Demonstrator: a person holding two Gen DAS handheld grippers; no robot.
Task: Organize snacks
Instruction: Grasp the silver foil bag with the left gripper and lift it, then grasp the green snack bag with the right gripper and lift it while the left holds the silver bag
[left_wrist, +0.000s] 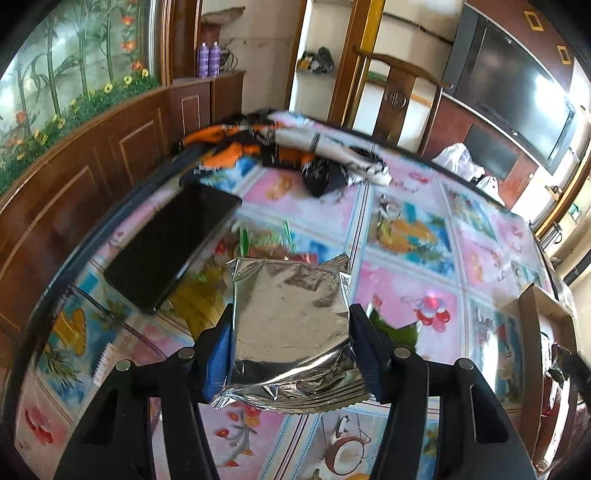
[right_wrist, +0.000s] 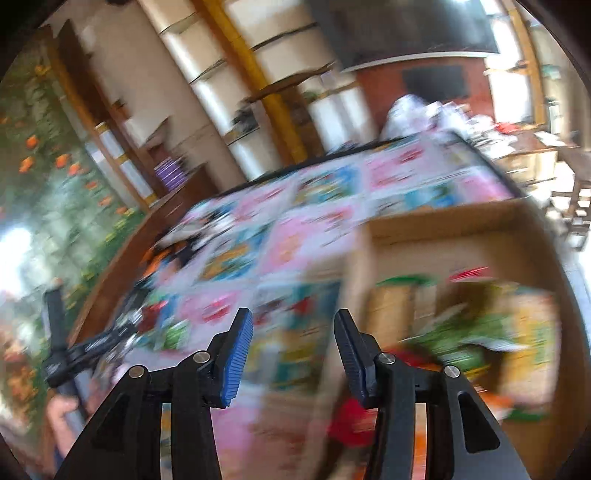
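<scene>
One silver foil snack packet (left_wrist: 291, 325); one black phone (left_wrist: 173, 243); one cardboard box (right_wrist: 443, 236); two purple cans (left_wrist: 209, 59); one wooden chair (left_wrist: 399, 92).

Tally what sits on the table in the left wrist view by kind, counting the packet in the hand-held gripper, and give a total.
Silver foil snack packet, held in the left hand-held gripper: 1
Black phone: 1
Pile of orange, black and white snack wrappers: 1
Cardboard box: 1
Total: 4

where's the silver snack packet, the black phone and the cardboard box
silver snack packet (left_wrist: 291, 317), left wrist view, middle of its foil face
black phone (left_wrist: 173, 243), left wrist view, centre of its screen
cardboard box (right_wrist: 443, 225), right wrist view, its far inner wall
</scene>
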